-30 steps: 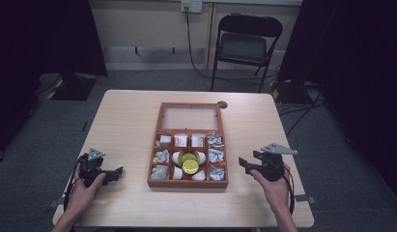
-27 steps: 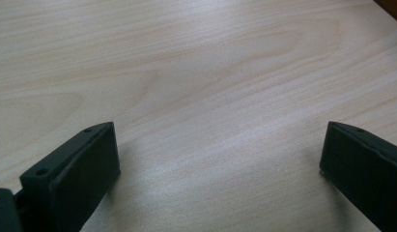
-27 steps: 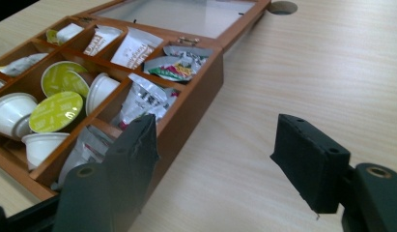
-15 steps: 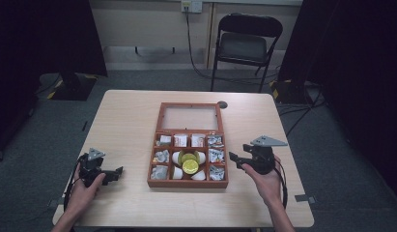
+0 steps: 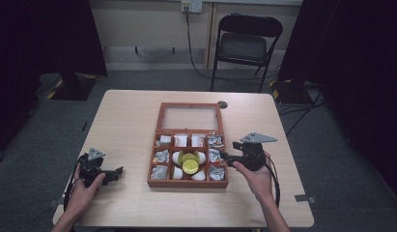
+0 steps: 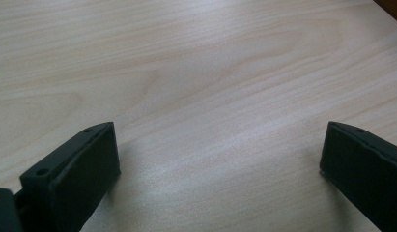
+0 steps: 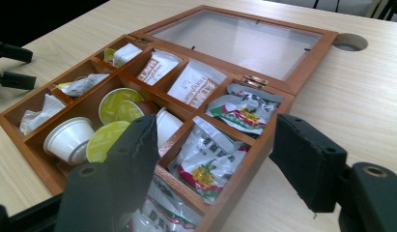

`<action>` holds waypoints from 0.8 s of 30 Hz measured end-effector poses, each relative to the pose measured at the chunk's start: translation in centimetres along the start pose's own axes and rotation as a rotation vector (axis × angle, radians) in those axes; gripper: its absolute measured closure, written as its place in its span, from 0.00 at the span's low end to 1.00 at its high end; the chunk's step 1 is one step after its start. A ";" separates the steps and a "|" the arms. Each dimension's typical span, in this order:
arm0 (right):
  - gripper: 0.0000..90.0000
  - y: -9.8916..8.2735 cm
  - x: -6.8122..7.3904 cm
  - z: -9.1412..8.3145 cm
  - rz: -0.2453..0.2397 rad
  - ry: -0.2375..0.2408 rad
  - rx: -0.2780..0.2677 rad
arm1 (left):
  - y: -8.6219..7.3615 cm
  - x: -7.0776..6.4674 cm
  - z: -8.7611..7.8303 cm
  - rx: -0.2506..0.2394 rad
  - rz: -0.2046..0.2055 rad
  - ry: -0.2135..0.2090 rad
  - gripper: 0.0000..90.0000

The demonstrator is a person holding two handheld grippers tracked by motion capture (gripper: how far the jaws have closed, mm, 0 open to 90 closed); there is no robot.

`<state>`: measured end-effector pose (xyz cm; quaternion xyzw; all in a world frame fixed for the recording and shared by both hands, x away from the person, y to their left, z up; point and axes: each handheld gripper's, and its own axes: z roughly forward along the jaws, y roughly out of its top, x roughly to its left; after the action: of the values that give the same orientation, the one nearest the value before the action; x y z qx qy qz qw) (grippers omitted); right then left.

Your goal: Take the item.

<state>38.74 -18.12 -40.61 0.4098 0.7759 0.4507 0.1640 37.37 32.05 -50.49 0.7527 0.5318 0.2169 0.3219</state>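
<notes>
Straddling the wooden box's (image 7: 263, 140) right wall, right gripper (image 7: 213, 159) jaws apart; left gripper (image 6: 218, 169) likewise spread.

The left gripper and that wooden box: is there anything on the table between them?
No. In the high view, bare table lies between the left gripper and the wooden box; its own view shows plain wood ahead.

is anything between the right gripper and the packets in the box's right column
Nothing visible blocks it. The right gripper sits open at the box edge, its jaws either side of the right wall. The lid lies folded back flat, so the packets lie uncovered just beyond the low wooden wall.
</notes>
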 end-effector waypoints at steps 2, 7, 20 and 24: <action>0.36 0.1 0.1 0.1 0.000 0.006 0.000 | 0.0 0.0 0.0 0.000 -0.001 -0.001 0.00; 0.37 0.7 0.9 0.9 -0.021 0.038 -0.003 | 0.0 0.0 0.0 0.000 -0.001 -0.001 0.00; 0.39 1.5 2.4 3.0 -0.048 0.092 0.025 | 0.0 0.0 0.0 0.000 -0.001 -0.001 0.00; 0.41 1.5 2.8 3.6 -0.052 0.105 0.031 | 0.0 0.0 0.0 0.000 -0.001 -0.001 0.00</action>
<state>40.01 -13.49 -40.98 0.3679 0.8007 0.4552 0.1281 37.37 32.04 -50.50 0.7524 0.5320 0.2164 0.3225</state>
